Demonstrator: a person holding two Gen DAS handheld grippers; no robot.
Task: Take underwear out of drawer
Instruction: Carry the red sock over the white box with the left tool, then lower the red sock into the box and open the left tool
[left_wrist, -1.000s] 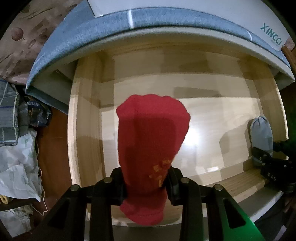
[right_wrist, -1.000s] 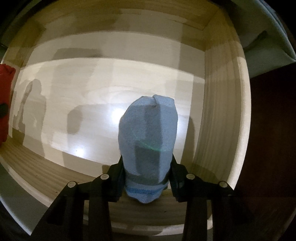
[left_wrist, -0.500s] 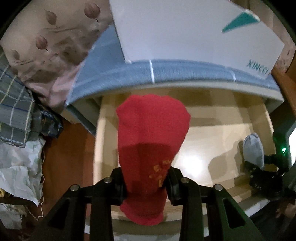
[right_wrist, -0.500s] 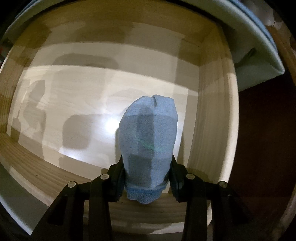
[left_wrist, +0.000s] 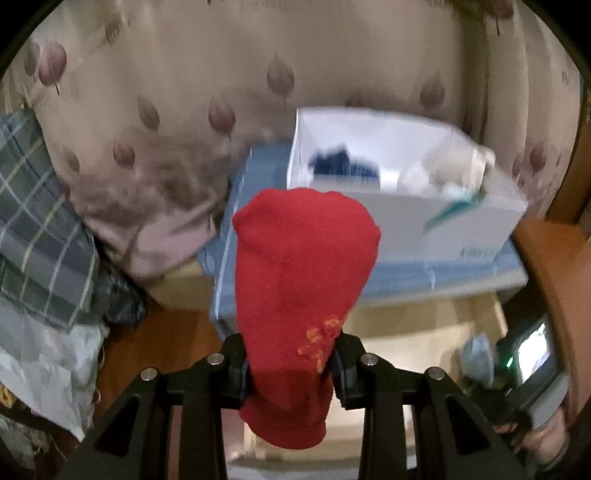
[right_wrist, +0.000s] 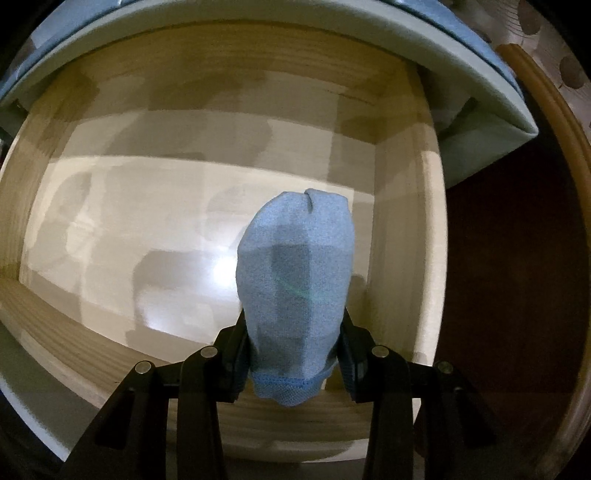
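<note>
Left hand-held gripper (left_wrist: 291, 363) clamps red underwear (left_wrist: 303, 295); right hand-held gripper (right_wrist: 295, 354) clamps blue underwear (right_wrist: 295, 284) over drawer (right_wrist: 406, 221)

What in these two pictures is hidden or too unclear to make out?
- Left wrist view: what lies in the white box is motion-blurred; only dark blue and pale shapes show.
- Left wrist view: the box's printed lettering is smeared, unreadable.
- Left wrist view: the red garment hides the left gripper's fingertips and part of the drawer.
- Right wrist view: the blue garment covers the right gripper's fingertips and the drawer floor behind it.
</note>
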